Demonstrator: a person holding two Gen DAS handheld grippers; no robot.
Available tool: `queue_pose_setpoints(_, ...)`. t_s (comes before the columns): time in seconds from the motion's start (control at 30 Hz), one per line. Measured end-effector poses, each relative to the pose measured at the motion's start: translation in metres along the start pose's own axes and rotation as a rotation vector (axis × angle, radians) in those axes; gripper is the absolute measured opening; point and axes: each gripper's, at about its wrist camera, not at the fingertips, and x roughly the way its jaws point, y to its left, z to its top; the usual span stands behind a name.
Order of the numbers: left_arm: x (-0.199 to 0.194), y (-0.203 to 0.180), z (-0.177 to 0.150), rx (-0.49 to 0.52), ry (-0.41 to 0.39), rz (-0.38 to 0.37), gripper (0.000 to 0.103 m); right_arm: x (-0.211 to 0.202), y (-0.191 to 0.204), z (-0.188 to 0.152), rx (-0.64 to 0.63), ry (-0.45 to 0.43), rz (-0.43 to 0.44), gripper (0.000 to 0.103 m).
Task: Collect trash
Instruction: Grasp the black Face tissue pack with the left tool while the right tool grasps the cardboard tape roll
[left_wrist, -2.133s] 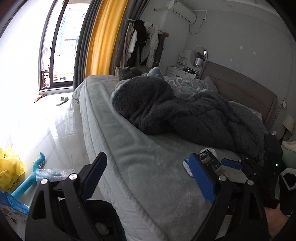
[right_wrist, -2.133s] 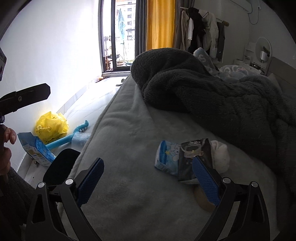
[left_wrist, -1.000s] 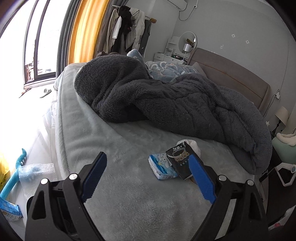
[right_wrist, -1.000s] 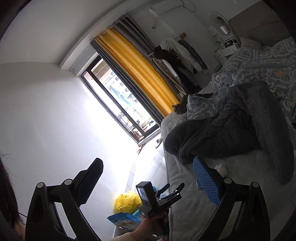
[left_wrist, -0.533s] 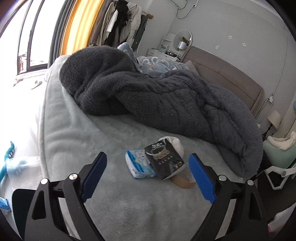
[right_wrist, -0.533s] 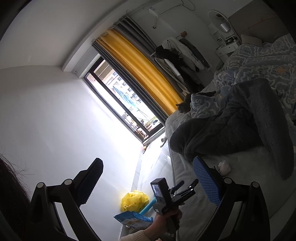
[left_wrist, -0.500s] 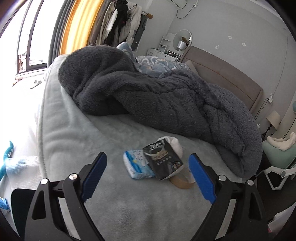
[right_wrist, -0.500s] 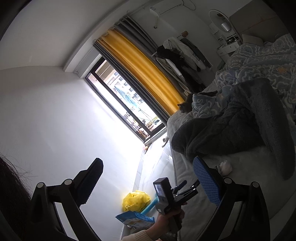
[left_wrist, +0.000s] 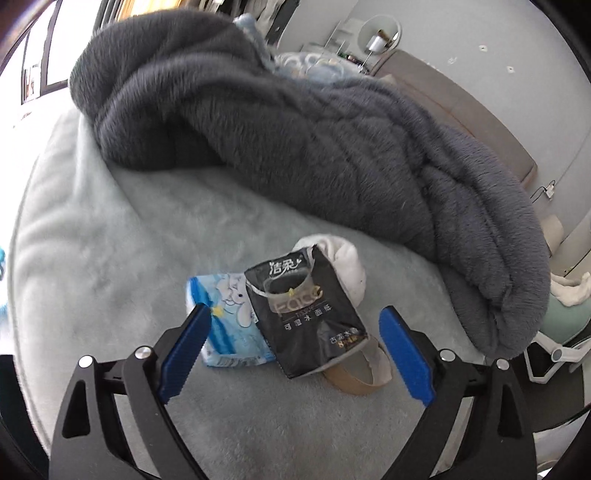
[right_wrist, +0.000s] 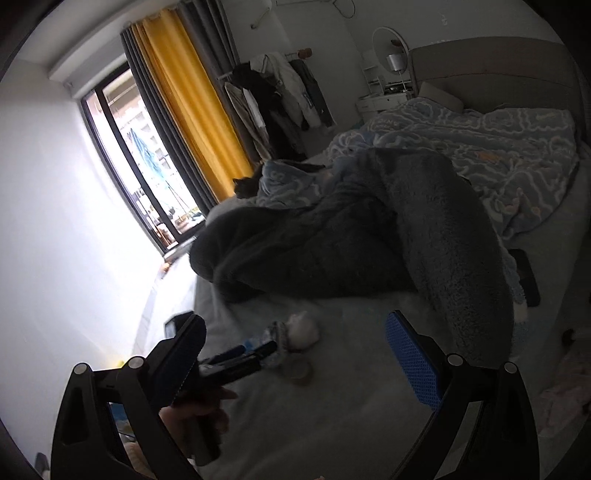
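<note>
Four pieces of trash, black packet (left_wrist: 306, 317), blue packet (left_wrist: 229, 332), white wad (left_wrist: 349, 264) and tape ring (left_wrist: 364, 371), lie uncollected on the bed (left_wrist: 110, 258), both hand-held grippers, left (left_wrist: 295, 360) and right (right_wrist: 295, 365), spread empty.

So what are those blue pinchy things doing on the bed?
A person is picking up trash with two handheld grippers. The left gripper is open and reaching around a small pile on the bed: a black tissue packet, a blue tissue packet, a white wad and a tape roll. Nothing is grabbed yet. The right gripper is open too, held farther back.
</note>
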Motion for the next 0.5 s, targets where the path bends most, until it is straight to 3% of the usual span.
queue_pose_setpoints(0.07,0.005,-0.002,0.001,-0.004,0.006,-0.027,0.094,0.027,-0.006,-0.015,-0.050,0.031,-0.049,0.099)
queue_pose_setpoints(0.17,0.015,-0.006,0.002,0.025,0.023,-0.002,0.089,0.059,-0.014,-0.037,-0.102,0.075,-0.089,0.099)
queue_pose_setpoints(0.23,0.021,-0.005,0.003,0.018,0.035,0.006,0.077,0.078,-0.019,-0.048,-0.119,0.101,-0.090,0.099)
queue_pose_setpoints(0.3,0.023,-0.005,0.004,0.014,0.034,-0.017,0.071,0.094,-0.022,-0.056,-0.136,0.124,-0.085,0.098)
queue_pose_setpoints(0.5,0.017,-0.002,0.007,0.012,0.007,-0.052,0.061,0.116,-0.016,-0.065,-0.200,0.144,-0.078,0.098)
